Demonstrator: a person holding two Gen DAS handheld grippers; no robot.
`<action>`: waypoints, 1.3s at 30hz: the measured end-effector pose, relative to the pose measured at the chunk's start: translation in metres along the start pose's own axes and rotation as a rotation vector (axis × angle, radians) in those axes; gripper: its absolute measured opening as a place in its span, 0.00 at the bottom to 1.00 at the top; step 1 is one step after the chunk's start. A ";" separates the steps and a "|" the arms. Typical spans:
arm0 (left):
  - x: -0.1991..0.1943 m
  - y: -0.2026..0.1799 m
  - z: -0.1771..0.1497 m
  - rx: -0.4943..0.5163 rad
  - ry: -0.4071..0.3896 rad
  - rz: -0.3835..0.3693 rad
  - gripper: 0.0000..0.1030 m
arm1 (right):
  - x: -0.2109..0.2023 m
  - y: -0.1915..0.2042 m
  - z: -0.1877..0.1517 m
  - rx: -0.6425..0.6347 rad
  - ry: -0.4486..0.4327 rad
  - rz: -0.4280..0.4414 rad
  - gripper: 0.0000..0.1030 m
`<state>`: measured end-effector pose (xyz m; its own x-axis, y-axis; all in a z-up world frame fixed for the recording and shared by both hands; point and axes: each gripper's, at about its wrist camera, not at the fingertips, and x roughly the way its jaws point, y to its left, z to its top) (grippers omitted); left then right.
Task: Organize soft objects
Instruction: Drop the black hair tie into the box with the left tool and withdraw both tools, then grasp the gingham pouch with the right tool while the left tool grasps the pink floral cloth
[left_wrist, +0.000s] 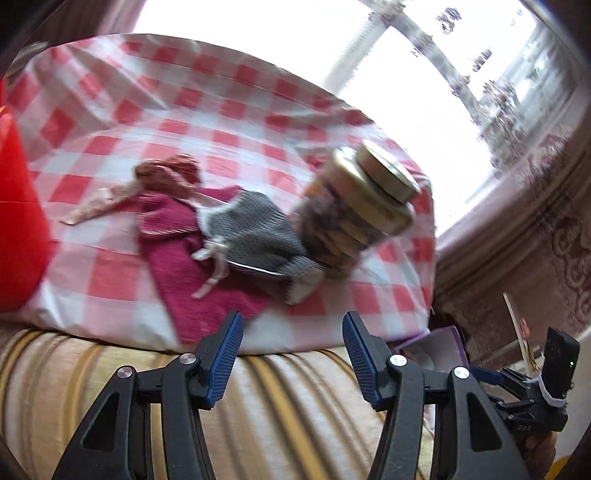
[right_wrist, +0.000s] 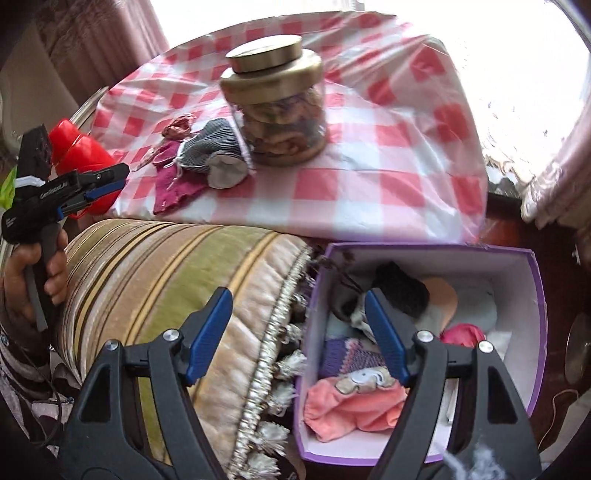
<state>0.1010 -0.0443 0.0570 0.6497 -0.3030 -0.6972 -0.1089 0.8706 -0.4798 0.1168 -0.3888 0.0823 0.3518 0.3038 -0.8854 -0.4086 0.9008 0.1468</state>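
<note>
**Both grippers open and empty, pitched downward**

Left gripper: jaws stand apart, blue ribbed pads facing each other with a clear gap and nothing between them. In the right wrist view the same tool appears side-on at the left edge, its handle gripped by the person's left hand, fingers wrapped round the grip.

Right gripper: jaws spread wide, nothing clamped between the pads; both fingers angle steeply downward. In the left wrist view its body shows at the lower right edge, only partly in frame
</note>
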 end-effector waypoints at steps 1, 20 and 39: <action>-0.002 0.008 0.005 -0.005 -0.008 0.011 0.55 | 0.002 0.005 0.003 -0.012 0.001 0.002 0.75; 0.071 0.110 0.120 -0.214 0.026 0.186 0.58 | 0.087 0.127 0.094 -0.302 0.047 0.032 0.75; 0.143 0.139 0.140 -0.177 0.079 0.136 0.52 | 0.207 0.187 0.149 -0.516 0.095 -0.188 0.75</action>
<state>0.2845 0.0875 -0.0349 0.5596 -0.2228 -0.7983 -0.3267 0.8259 -0.4595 0.2388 -0.1113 -0.0081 0.3909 0.1023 -0.9147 -0.7142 0.6607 -0.2312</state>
